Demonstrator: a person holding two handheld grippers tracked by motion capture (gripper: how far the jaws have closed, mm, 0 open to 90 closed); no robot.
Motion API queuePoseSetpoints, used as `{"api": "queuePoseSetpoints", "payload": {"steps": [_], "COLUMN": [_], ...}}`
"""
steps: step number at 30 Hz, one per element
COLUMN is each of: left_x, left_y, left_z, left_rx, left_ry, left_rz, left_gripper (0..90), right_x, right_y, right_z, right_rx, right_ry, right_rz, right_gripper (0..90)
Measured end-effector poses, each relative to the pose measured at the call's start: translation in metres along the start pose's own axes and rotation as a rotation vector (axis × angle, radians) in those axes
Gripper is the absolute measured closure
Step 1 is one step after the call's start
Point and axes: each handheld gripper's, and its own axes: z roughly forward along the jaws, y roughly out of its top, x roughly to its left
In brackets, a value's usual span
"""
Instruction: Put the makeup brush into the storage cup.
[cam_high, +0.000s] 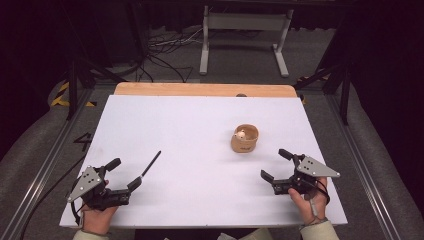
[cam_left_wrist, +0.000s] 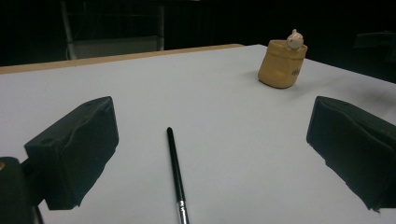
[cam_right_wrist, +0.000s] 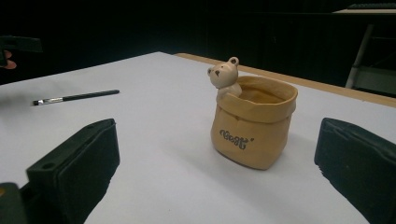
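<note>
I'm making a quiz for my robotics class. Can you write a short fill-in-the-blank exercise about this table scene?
1. The thin black brush lies in front of the ____ gripper.
2. A small ____ figure peeks over the rim of the tan pot.
3. The jaws of the right gripper stand ____.
4. The pot stands on a ____ table.

Missing words: left; bear; open; white

White table (cam_high: 200, 120) w/ wood edge, black brush (cam_high: 150, 164), tan bear pot (cam_high: 244, 139)
</note>
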Motion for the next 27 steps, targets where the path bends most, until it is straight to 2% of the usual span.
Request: {"api": "queuePoseSetpoints", "payload": {"steps": [9,12,17,27], "left_x": [-0.002,0.0,0.0,-0.004], "left_y": [0.001,0.003,0.005,0.015], "left_z": [-0.001,-0.002,-0.004,-0.007], "left_rx": [-0.004,-0.013,-0.026,-0.042], "left_ry": [-0.003,0.01,0.008,-0.002], "left_rz": [0.002,0.006,0.006,0.03], "left_gripper": [2.9,3.1,3.1,3.2], "right_x": [0.0,-0.001,-0.001,-0.002], "right_y": [0.001,0.0,-0.001,-0.002], "right_z": [-0.002,-0.001,0.0,-0.003], "right_rx": [-0.012,-0.009,-0.01,-0.017], "right_ry": [-0.005,-0.003,-0.003,-0.01], "right_rz": [0.004,0.008,0.01,0.022], "right_gripper": [0.2,0.2,0.2,0.2]}}
